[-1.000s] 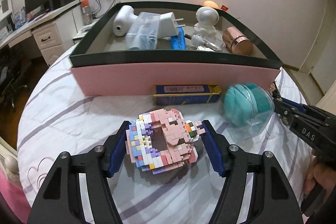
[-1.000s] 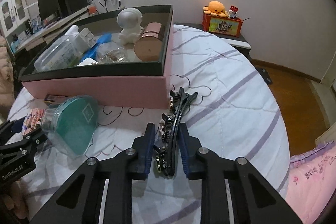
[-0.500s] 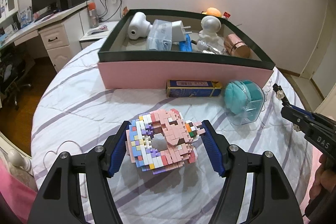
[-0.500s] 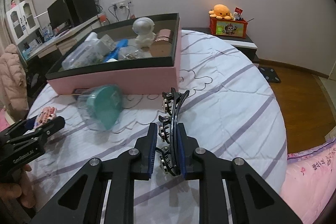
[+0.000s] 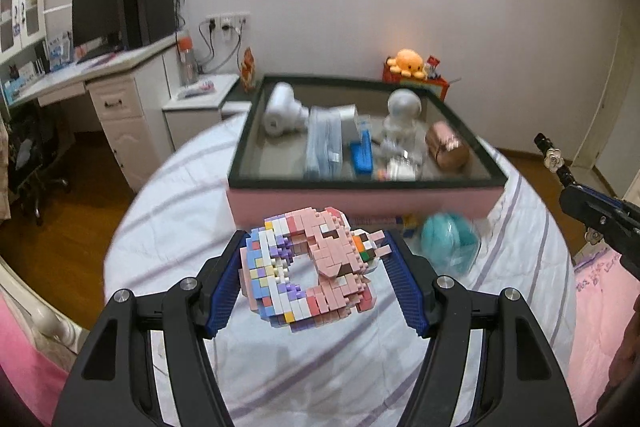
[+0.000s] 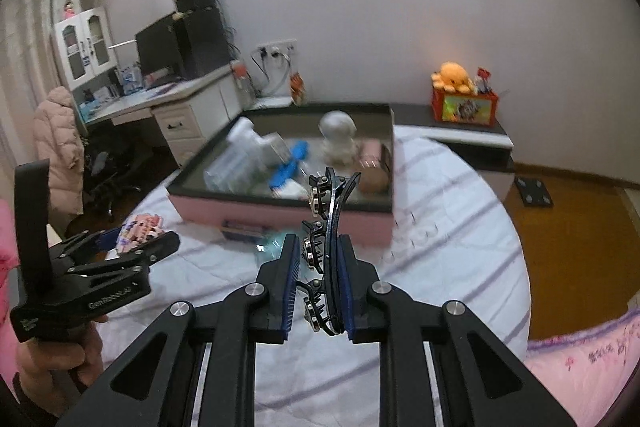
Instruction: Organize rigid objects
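Note:
My left gripper [image 5: 316,267] is shut on a pink and pastel brick-built figure [image 5: 312,267] and holds it in the air above the bed. My right gripper [image 6: 318,259] is shut on a black hair clip [image 6: 326,227] with metal studs, also lifted off the bed. The pink box with a dark rim [image 5: 360,199] lies ahead of both; it holds a white figurine [image 5: 402,111], a copper cup [image 5: 446,147], a blue item [image 5: 362,155] and clear packs. The left gripper also shows in the right wrist view [image 6: 132,243], and the right gripper in the left wrist view [image 5: 580,195].
A teal item in a clear case [image 5: 450,243] and a blue-and-gold box [image 6: 244,229] lie on the striped bedsheet [image 5: 320,367] before the box. A desk with monitor [image 5: 100,19] stands left. A nightstand holds an orange plush [image 6: 454,77].
Both grippers have risen well above the bed with their objects; the box and the items on the sheet now look smaller and farther below. Grips are unchanged.

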Action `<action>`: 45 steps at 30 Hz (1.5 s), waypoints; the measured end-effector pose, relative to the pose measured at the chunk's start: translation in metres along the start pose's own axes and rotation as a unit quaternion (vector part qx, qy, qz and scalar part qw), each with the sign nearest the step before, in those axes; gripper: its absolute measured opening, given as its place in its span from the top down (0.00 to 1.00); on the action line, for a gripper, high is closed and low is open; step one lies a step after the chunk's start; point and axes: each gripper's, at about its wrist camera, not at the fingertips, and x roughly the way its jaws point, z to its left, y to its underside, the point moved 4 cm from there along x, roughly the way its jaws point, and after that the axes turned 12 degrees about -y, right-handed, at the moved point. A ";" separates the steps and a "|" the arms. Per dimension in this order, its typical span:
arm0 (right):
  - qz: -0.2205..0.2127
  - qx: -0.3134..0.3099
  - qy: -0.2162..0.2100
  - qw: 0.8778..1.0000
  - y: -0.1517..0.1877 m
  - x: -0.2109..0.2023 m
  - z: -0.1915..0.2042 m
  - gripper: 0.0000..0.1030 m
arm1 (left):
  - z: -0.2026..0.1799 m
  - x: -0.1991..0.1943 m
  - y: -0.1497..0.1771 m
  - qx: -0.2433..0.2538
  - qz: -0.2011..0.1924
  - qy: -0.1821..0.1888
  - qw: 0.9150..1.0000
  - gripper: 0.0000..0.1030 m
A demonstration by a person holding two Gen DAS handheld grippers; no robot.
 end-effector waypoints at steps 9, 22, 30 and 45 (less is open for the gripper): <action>-0.004 -0.025 -0.009 1.000 -0.050 0.032 0.005 0.82 | -0.012 0.003 -0.063 0.014 -0.046 -0.003 0.999 0.34; 0.065 0.015 -0.025 0.997 -0.084 0.136 -0.052 0.82 | -0.051 0.102 -0.108 0.043 -0.005 -0.001 0.999 0.34; 0.099 0.028 -0.020 0.995 -0.069 0.165 -0.069 0.82 | -0.065 0.129 -0.100 0.059 0.016 -0.022 0.998 0.20; 0.028 0.055 -0.031 0.998 -0.057 0.118 -0.059 0.00 | 0.003 0.060 -0.081 -0.007 -0.040 -0.061 0.997 0.00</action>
